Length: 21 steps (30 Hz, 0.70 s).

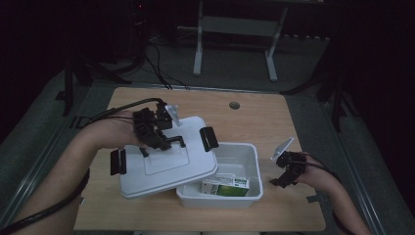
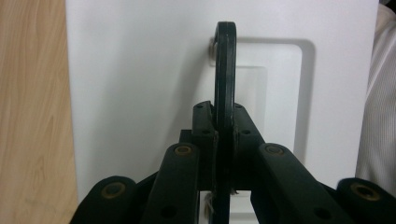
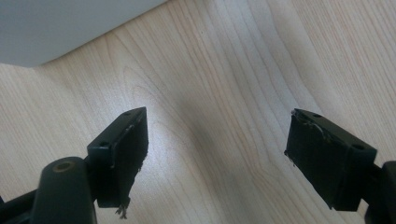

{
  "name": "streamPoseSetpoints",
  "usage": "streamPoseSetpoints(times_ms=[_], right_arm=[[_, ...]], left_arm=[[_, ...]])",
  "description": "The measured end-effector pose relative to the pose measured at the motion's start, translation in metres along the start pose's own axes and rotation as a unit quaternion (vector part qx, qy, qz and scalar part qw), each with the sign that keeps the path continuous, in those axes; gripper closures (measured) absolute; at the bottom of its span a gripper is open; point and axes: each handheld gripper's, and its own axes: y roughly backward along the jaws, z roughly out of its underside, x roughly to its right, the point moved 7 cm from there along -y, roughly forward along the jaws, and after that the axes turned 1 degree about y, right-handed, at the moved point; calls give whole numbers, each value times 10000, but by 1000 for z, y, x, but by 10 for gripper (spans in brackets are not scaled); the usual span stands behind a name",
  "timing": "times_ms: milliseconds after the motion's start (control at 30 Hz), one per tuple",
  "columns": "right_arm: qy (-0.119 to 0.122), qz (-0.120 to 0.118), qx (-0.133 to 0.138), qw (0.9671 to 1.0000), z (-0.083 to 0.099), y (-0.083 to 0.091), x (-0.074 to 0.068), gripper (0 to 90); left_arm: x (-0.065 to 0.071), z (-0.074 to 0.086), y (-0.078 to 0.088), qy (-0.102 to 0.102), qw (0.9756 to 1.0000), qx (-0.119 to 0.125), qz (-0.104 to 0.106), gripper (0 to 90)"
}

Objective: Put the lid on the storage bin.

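Observation:
A white lid (image 1: 161, 169) with black latches at its ends (image 1: 209, 137) hangs tilted over the left part of a white bin (image 1: 244, 152). My left gripper (image 1: 164, 142) is shut on the lid's black handle (image 1: 175, 142). In the left gripper view the jaws pinch the thin handle (image 2: 225, 70) edge-on against the lid (image 2: 140, 70). A green and white carton (image 1: 225, 186) lies inside the bin. My right gripper (image 1: 279, 182) rests right of the bin, open and with nothing between its pads (image 3: 217, 149), low over the wood, with the bin's corner (image 3: 56, 23) just ahead.
The wooden table (image 1: 274, 117) has a round cable hole (image 1: 234, 105) near its far edge. Dark floor, cables and a metal stand's legs (image 1: 198, 54) lie beyond the table. A striped sleeve (image 2: 380, 116) shows past the lid's edge.

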Motion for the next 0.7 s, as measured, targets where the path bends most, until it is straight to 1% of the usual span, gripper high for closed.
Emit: streamPoseSetpoints(times_ms=[67,167,200,233,267,300,333,367,400,433,467,600,700], right_arm=[[-10,-12,43,10000,-1,1,0,207],[-19,-13,48,10000,0,1,0,207],[-21,-15,25,10000,1,1,-1,206],[-16,-15,19,10000,1,1,-1,206],[-26,-15,23,10000,1,1,-1,206],[-31,-17,25,10000,1,1,-1,207],[-30,-14,25,10000,1,1,-1,206],[-30,-22,23,10000,1,1,-1,206],[-14,-26,28,10000,1,0,-1,207],[-28,-34,22,10000,1,0,-2,206],[-6,-42,29,10000,0,0,-2,206],[7,-49,32,10000,0,0,-3,206],[-24,-51,30,10000,0,0,-3,207]], left_arm=[[2,-8,-3,-103,9999,-7,1,836],[4,-18,-8,-163,9998,-50,74,836],[5,-21,-10,-228,9997,-99,85,835],[6,-25,-12,-291,9995,-101,103,836],[8,-28,-14,-311,9993,-112,151,835],[9,-32,-16,-385,9991,-141,146,835],[10,-36,-19,-399,9990,-102,179,835],[12,-40,-21,-466,9986,-126,230,835],[14,-44,-23,-552,9981,-98,242,835],[15,-49,-25,-560,9980,-56,281,835],[16,-53,-27,-613,9976,-61,310,835],[21,-70,-32,-748,9965,13,375,834],[24,-81,-37,-885,9952,38,413,835]])
